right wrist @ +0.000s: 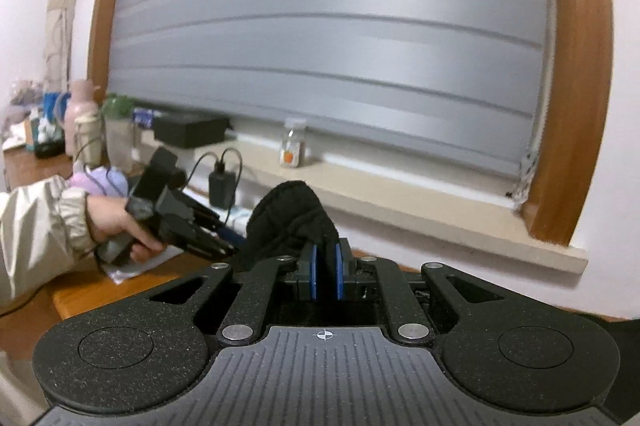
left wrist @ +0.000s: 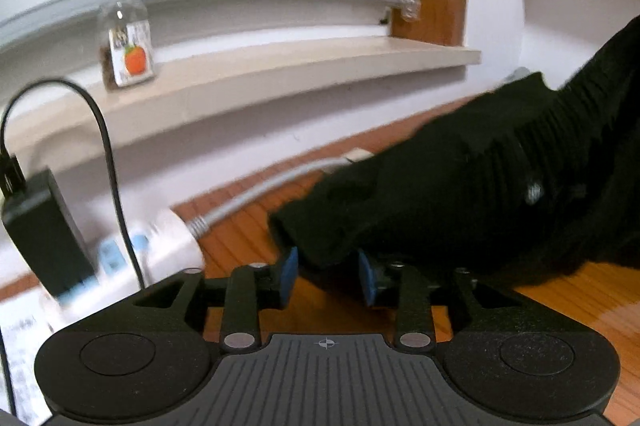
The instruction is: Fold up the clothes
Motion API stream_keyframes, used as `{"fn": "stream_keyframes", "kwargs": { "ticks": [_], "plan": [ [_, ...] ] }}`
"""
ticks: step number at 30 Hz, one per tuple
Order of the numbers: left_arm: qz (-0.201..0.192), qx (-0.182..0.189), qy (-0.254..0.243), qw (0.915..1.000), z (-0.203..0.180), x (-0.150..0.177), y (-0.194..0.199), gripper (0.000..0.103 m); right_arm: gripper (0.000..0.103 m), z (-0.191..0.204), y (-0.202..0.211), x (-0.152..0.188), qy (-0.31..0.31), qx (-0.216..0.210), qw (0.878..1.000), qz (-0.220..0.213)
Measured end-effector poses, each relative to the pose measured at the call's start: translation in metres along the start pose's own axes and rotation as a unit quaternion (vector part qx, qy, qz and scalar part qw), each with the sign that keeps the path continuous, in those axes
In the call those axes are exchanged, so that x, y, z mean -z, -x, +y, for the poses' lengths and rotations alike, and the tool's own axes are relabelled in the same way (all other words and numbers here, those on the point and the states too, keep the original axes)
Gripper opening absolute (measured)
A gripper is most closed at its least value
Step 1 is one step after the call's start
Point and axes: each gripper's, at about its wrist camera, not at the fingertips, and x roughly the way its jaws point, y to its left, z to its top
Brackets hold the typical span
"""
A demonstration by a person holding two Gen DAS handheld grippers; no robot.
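Note:
A black knit garment (left wrist: 480, 178) hangs in from the right over the wooden table (left wrist: 568, 306). Its lower corner dips between the blue pads (left wrist: 289, 274) of my left gripper (left wrist: 328, 262), whose jaws stand apart, open. In the right wrist view my right gripper (right wrist: 326, 254) is shut on the black garment (right wrist: 288, 214), which bunches up just above its pads. To its left a person's hand (right wrist: 116, 222) in a beige sleeve holds the left gripper (right wrist: 236, 244), with the tips at the garment's edge.
A white power strip (left wrist: 160, 246) with a black charger (left wrist: 44, 238) and cables lies at the table's left. A small jar (left wrist: 128, 42) stands on the windowsill (left wrist: 320, 66) under a shut grey blind. Bottles (right wrist: 82, 114) and a black box (right wrist: 188, 130) crowd the far left.

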Motion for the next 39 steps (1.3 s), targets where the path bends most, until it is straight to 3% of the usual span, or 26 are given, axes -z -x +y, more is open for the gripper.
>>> {"fn": "stream_keyframes", "kwargs": {
  "ticks": [12,13,14,16,17,21,25,29,34,39],
  "plan": [
    [0.006,-0.050,0.054,0.9973,0.020,-0.012,-0.037,0.042,0.010,-0.007,0.007,0.000,-0.013,-0.013,1.000,-0.013],
    [0.007,-0.043,0.058,0.9973,0.022,-0.011,-0.038,0.037,0.010,-0.007,0.008,-0.001,-0.012,-0.016,1.000,-0.014],
    [0.005,-0.039,0.066,0.9970,0.024,-0.013,-0.039,0.021,0.010,-0.006,0.009,-0.002,-0.012,-0.022,1.000,-0.015],
    [0.002,-0.031,0.082,0.9962,0.029,-0.016,-0.040,0.009,0.010,-0.005,0.010,-0.003,-0.012,-0.023,1.000,-0.018],
    [-0.007,-0.042,0.090,0.9950,0.032,-0.018,-0.038,0.008,0.010,-0.005,0.010,-0.003,-0.018,-0.031,0.999,-0.018],
    [-0.034,-0.072,0.099,0.9918,0.046,-0.033,-0.028,0.008,0.010,0.004,0.007,-0.010,-0.033,-0.065,0.997,-0.024],
    [-0.030,-0.079,0.089,0.9924,0.055,-0.040,-0.021,0.008,0.009,0.035,-0.008,-0.012,-0.042,-0.145,0.989,-0.009],
    [-0.009,-0.074,0.080,0.9940,0.057,-0.037,-0.020,0.013,0.009,0.085,-0.047,0.013,-0.046,-0.234,0.970,0.055],
    [0.007,-0.070,0.077,0.9946,0.059,-0.029,-0.005,0.029,0.009,0.119,-0.090,0.056,-0.041,-0.272,0.954,0.122],
    [-0.019,-0.044,0.082,0.9955,0.047,-0.033,0.021,0.029,0.017,0.110,-0.102,0.058,-0.064,-0.283,0.948,0.129]
  ]
}}
